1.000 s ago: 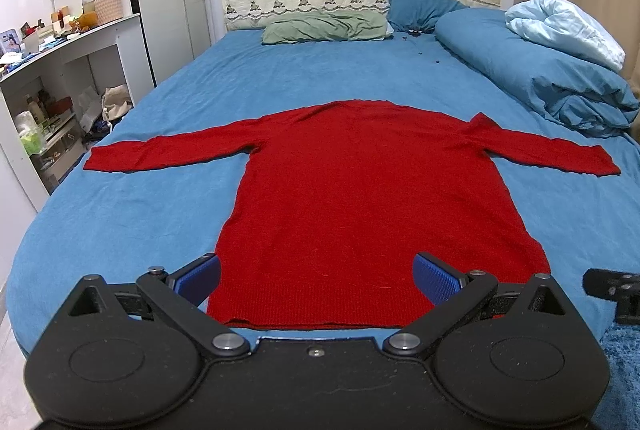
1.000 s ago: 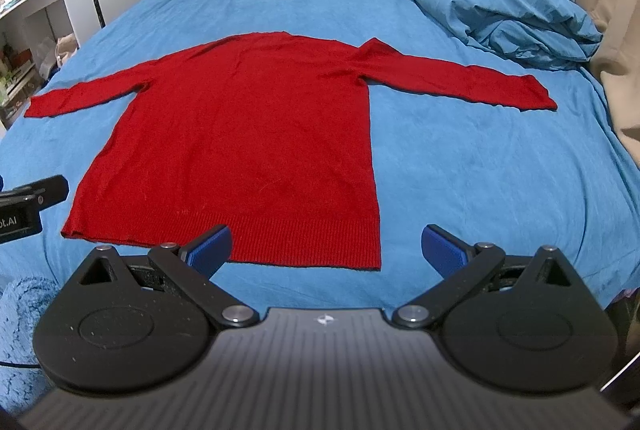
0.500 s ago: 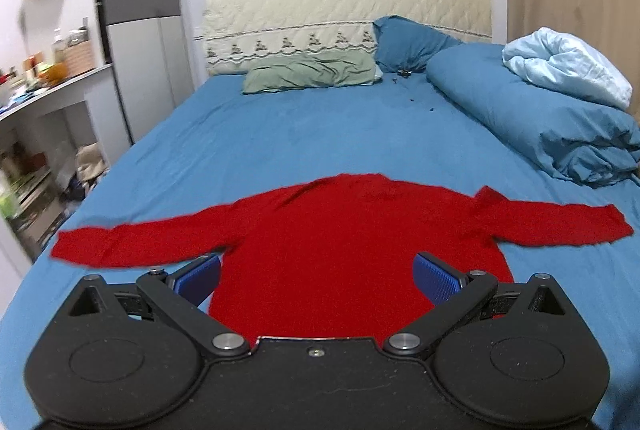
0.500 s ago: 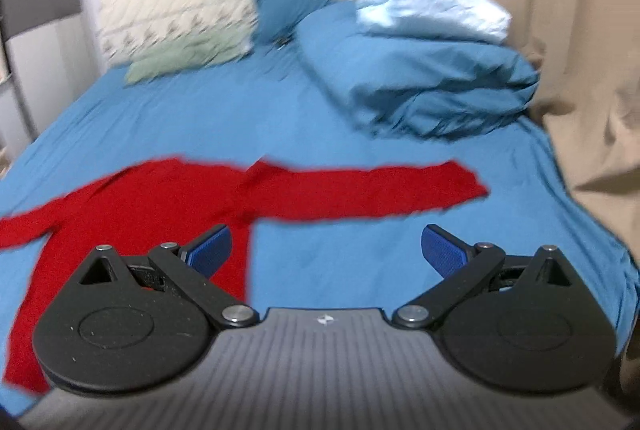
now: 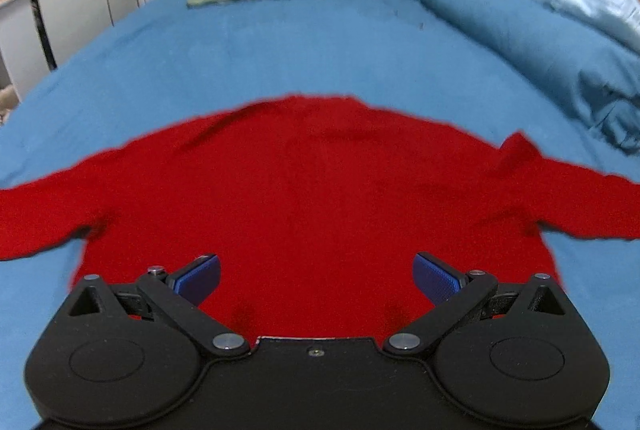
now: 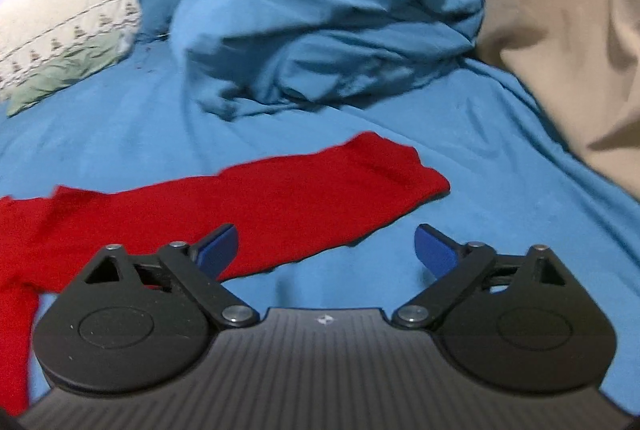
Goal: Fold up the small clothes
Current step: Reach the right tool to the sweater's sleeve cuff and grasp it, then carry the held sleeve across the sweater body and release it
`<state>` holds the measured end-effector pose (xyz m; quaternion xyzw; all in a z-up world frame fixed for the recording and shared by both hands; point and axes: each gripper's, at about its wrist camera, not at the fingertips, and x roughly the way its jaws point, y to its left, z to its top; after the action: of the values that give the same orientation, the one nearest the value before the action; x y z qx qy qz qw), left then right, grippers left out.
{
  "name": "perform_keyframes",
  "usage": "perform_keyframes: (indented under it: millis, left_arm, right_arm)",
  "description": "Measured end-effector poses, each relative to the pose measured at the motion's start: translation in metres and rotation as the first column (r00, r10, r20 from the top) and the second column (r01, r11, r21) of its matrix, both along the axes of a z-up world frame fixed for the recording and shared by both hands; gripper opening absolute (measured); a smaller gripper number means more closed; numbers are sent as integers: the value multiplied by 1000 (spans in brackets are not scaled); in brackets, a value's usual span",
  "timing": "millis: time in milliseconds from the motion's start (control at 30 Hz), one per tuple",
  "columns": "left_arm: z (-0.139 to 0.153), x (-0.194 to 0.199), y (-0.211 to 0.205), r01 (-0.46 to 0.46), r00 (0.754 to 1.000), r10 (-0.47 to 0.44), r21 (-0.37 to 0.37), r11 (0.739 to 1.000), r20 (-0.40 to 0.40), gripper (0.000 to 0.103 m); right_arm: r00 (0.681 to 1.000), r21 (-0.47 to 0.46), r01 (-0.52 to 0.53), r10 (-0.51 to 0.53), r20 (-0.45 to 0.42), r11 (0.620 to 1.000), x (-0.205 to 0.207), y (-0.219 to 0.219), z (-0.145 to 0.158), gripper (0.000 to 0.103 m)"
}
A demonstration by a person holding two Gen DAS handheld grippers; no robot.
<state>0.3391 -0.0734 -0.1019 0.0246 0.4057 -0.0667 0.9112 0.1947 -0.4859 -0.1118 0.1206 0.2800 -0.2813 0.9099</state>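
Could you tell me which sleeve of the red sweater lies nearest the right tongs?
The sleeve ending beside the bunched blue duvet; the right tongs hover by its cuff.

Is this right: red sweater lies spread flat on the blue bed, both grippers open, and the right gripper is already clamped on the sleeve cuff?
Not quite. The right gripper is open and holds nothing: in the right wrist view the sleeve cuff lies flat ahead of it. The rest stands: the red sweater is spread flat on the blue bed, and the left gripper is open.

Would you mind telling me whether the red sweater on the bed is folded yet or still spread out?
Spread flat, unfolded. The red sweater lies open on the blue bedsheet, both sleeves stretched sideways; its right sleeve lies straight.
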Motion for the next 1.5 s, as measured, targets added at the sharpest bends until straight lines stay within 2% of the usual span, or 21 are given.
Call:
perform_keyframes:
  millis: [67,133,233,300,433,567,600,667,733,800,900,967,1067,1133,1200,1300,1333,1400,1467,1500]
  left_arm:
    - [-15,12,-4,12,1000,-12,2,1000,-23,103]
    - [-27,23,-8,19,999,-19,1,1000,-39,103]
    - [-42,38,-15,20,997,-20,1,1000,-72,103]
    - [-50,45,-19,20,995,-21,-9,1000,-98,103]
    - [-60,54,-25,15,994,-13,12,1000,-108,103]
    - [-59,62,-27,3,994,-3,0,1000,-111,103]
    - [-58,63,-25,-2,994,1,-8,1000,-113,103]
    - [-55,64,-24,-11,994,10,-11,1000,-113,103]
    - [-50,65,-23,-33,995,34,16,999,-92,102]
    - [-40,62,-19,-61,998,62,43,997,-28,101]
    - [-21,51,-7,-61,998,61,-5,998,27,101]
    - [-8,47,4,-68,996,70,-32,997,47,101]
    - [8,40,25,-97,991,101,-54,994,86,102]
    - [17,35,41,-133,983,139,-61,989,119,103]
    - [22,33,59,-150,976,157,-57,987,148,103]
    - [20,30,80,-160,974,163,-28,987,157,103]
    - [17,29,88,-162,975,163,-18,987,150,103]
    - [9,26,101,-164,976,163,-8,986,142,103]
    - [1,24,112,-163,978,163,-14,987,133,103]
    - [-1,21,117,-160,979,162,-25,987,125,103]
  right_arm:
    - [999,10,39,-39,0,999,11,-14,-19,97]
    - [997,37,71,-71,5,997,22,-29,-33,86]
    - [994,55,109,-110,10,993,32,-44,-46,75]
    - [992,43,125,-126,13,991,37,-49,-48,69]
    - [987,31,158,-158,8,987,44,-57,-50,39]
    - [983,54,185,-185,3,981,46,-60,-47,27]
    - [983,56,183,-183,-1,982,48,-60,-45,21]
    - [986,54,167,-167,2,985,51,-57,-37,20]
    - [991,50,132,-134,31,990,55,-49,-23,20]
    - [993,63,81,-85,76,995,63,-36,-3,20]
    - [985,83,-52,37,170,995,85,4,36,20]
    - [958,86,-171,145,249,981,104,47,64,20]
    - [885,111,-365,307,350,924,136,122,94,20]
    - [824,143,-495,411,391,857,158,179,98,20]
    - [783,154,-583,502,367,798,179,234,86,20]
    - [739,196,-669,613,281,717,202,311,40,20]
    - [741,224,-671,628,239,707,206,330,21,20]
    - [761,258,-647,628,160,718,209,356,-11,20]
    - [758,282,-645,641,120,711,205,377,-31,20]
    - [753,264,-650,651,99,712,203,383,-37,20]
